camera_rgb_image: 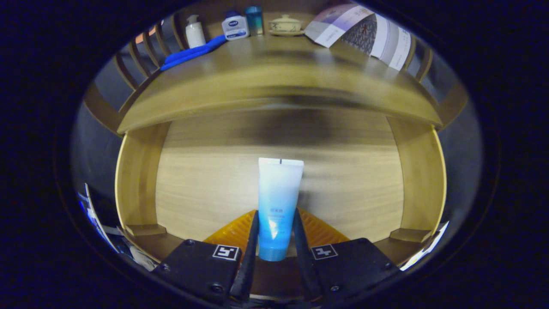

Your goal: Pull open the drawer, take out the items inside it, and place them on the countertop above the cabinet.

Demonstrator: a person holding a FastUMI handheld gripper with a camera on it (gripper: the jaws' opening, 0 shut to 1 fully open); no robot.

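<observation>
Gripper (275,234) is clamped on a blue-and-white squeeze tube (278,201), both fingers pressing its sides down near the cap end, so the crimped flat end sticks out ahead of them. Makes sense: the lower body is the fuller, firmer part, less likely to squash or slip than the thin seal end.

Tube is over the open drawer (137,180), w/ the pale wood bottom showing all round it & nothing else lying in there that I can see. Can't tell if the tube is resting on the drawer floor or lifted clear.

Countertop (274,81) sits just above & beyond the drawer. Along its back, by the spindle rail: a white pump bottle (195,32), a white lotion bottle w/ blue cap (234,25), a blue tube-shaped container (254,19), a small lidded ceramic pot (285,24), folded blue cloth (193,52) on the left, a printed leaflet (364,34) on the right. Front middle of the top is bare, prob the natural drop spot.

Looks like mid-task: drawer open, item grabbed, placing not yet done. Next move needs a lift up & over the counter lip w/o knocking it.
</observation>
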